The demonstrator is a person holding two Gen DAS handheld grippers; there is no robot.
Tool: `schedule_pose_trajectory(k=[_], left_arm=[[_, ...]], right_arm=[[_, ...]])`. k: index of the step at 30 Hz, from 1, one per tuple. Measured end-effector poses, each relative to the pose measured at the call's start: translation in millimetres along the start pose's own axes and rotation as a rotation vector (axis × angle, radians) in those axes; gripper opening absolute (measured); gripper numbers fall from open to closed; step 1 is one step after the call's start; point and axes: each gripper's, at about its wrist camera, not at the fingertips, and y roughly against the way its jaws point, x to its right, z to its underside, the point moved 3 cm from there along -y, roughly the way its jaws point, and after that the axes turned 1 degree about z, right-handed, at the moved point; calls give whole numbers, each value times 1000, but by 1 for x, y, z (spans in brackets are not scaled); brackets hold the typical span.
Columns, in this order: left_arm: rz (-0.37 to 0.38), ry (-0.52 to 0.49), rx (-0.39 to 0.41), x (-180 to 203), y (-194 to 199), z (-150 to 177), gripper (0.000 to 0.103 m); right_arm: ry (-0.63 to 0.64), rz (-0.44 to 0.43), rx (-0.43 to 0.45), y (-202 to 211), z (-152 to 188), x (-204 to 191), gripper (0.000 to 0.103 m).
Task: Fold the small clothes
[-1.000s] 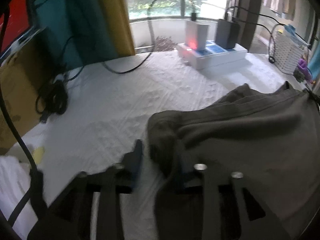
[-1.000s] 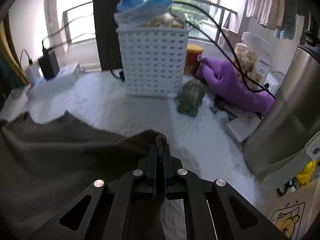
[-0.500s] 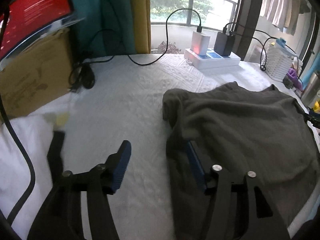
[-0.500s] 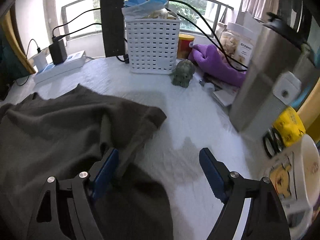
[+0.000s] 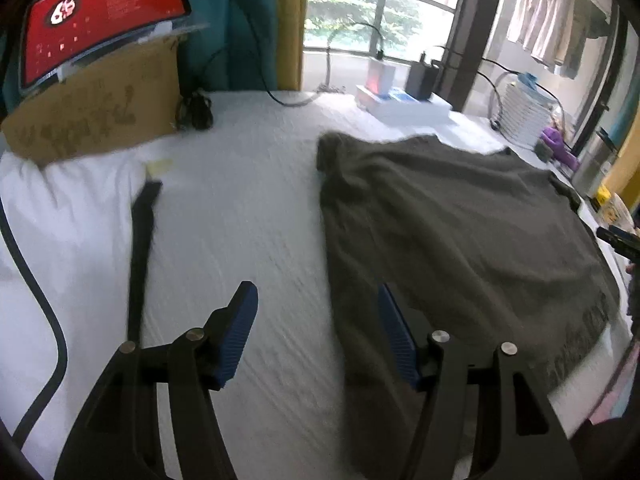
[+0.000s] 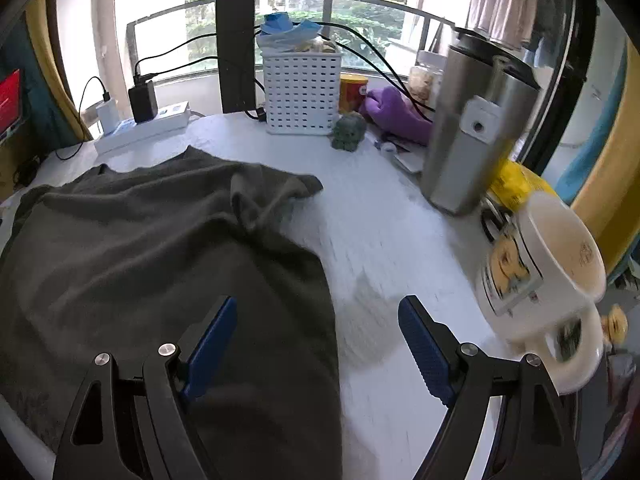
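White quilted table (image 5: 248, 208) by the window, dark grey cotton garment (image 6: 152, 248) spread flat. Left tongs (image 5: 316, 332) have just opened, right tongs (image 6: 316, 340) gape wide, both empty. Risk: white cartoon mug (image 6: 548, 280) sits near; a swing could topple it.

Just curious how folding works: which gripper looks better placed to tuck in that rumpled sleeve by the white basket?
Probably right: the right gripper hangs open near the dark grey shirt's bunched sleeve.
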Motion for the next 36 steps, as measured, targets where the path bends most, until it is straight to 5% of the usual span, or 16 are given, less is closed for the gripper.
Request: schedule_pose_trajectory(k=[15, 17, 20, 22, 28, 30, 36], left_arm=[[102, -33, -37, 29, 13, 68, 62], [112, -58, -26, 34, 15, 72, 37], [117, -94, -28, 43, 16, 78, 16], [108, -117, -10, 48, 22, 79, 11], [130, -116, 63, 52, 53, 73, 8], [134, -137, 79, 57, 63, 71, 8], [132, -170, 101, 63, 84, 69, 7]], right_arm=[[-75, -29, 7, 36, 70, 14, 84], [-102, -50, 6, 37, 78, 19, 84], [-141, -95, 0, 37, 90, 23, 84], [-155, -114, 9, 39, 95, 24, 79], [-159, -191, 11, 49, 104, 13, 37], [-136, -206, 10, 52, 108, 5, 11], [-77, -150, 62, 80, 102, 1, 6]])
